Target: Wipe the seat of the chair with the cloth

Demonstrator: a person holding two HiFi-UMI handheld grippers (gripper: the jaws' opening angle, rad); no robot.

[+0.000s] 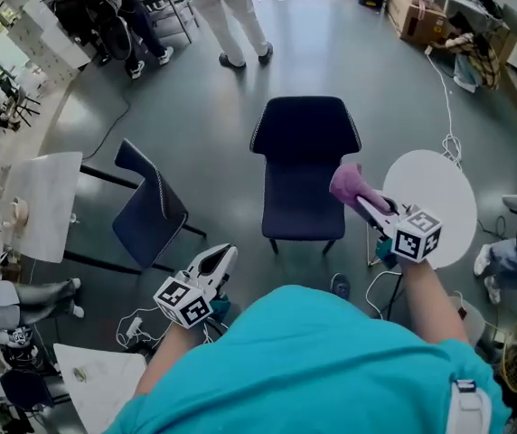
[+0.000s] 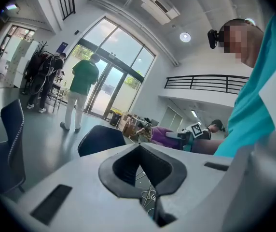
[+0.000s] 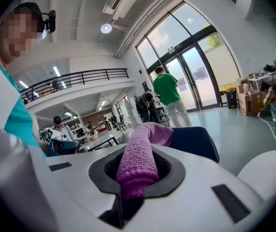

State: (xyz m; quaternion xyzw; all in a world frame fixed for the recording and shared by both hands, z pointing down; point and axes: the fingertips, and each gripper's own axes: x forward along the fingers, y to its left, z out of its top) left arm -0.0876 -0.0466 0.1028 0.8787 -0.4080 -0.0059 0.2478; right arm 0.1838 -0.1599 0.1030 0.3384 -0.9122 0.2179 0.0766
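Now: purple cloth (image 1: 351,182) clamped in right claw (image 1: 367,208), free end draped forward past jaws. Cloth seen over right edge of dark chair (image 1: 302,165) seat; contact with seat cannot be told. Left claw (image 1: 220,259) held low, near chair's front left corner, jaws together, nothing gripped. Round white bench (image 1: 439,193) noted just right of chair.

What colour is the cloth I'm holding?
Purple cloth, clearest in the right gripper view.
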